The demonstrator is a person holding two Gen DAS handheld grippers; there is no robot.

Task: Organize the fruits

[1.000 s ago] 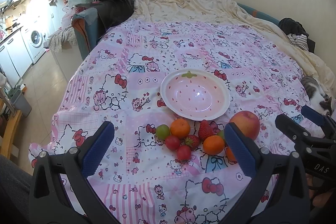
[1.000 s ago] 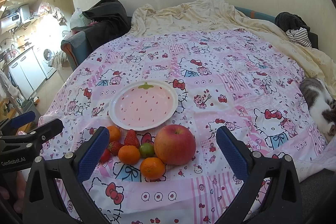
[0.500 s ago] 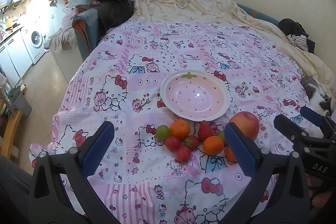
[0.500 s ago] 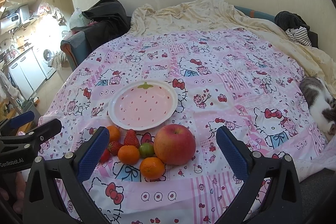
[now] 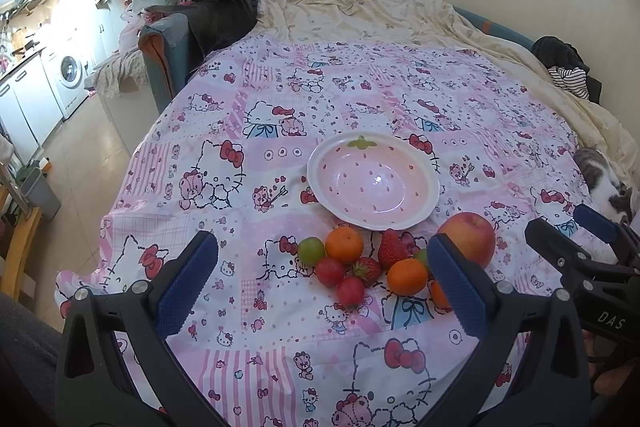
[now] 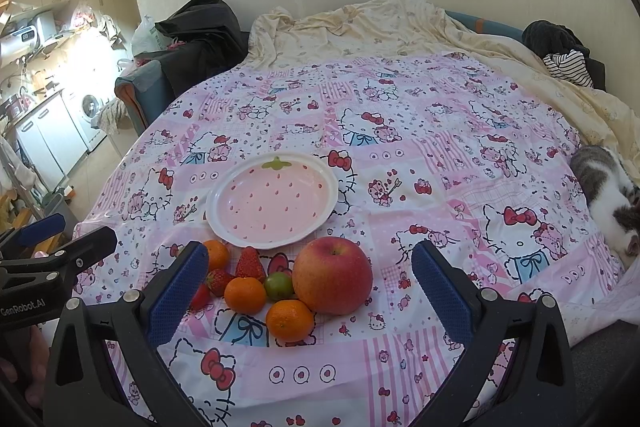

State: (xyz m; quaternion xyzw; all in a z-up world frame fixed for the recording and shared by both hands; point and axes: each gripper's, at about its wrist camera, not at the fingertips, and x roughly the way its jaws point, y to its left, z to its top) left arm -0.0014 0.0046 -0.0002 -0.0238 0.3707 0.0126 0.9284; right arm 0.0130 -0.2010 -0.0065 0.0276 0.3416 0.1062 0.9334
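Fruits sit in a tight cluster on my pink cartoon-print quilt, just in front of the plate, which holds nothing.

Going left to right in my left wrist view: my left claw hangs above the quilt's near edge with its jaws spread wide and nothing between them. Past it lies a lime, touching an orange that sits just below the plate's rim. Two small red fruits lie in front of those, with a strawberry beside them and a taller strawberry behind it. Next comes a second orange, then the apple, partly hidden behind my claw's right finger. A third orange peeks out beside that finger. The right claw's tips show at the far right edge.

From my right wrist view: my right claw is also wide open and grips nothing; the apple sits between its fingers, not touched by either. A second lime rests against the apple's left side, with oranges in front of it and to its left. The plate lies just behind the cluster.

At the far right a cat lies on the quilt, well apart from the fruit.
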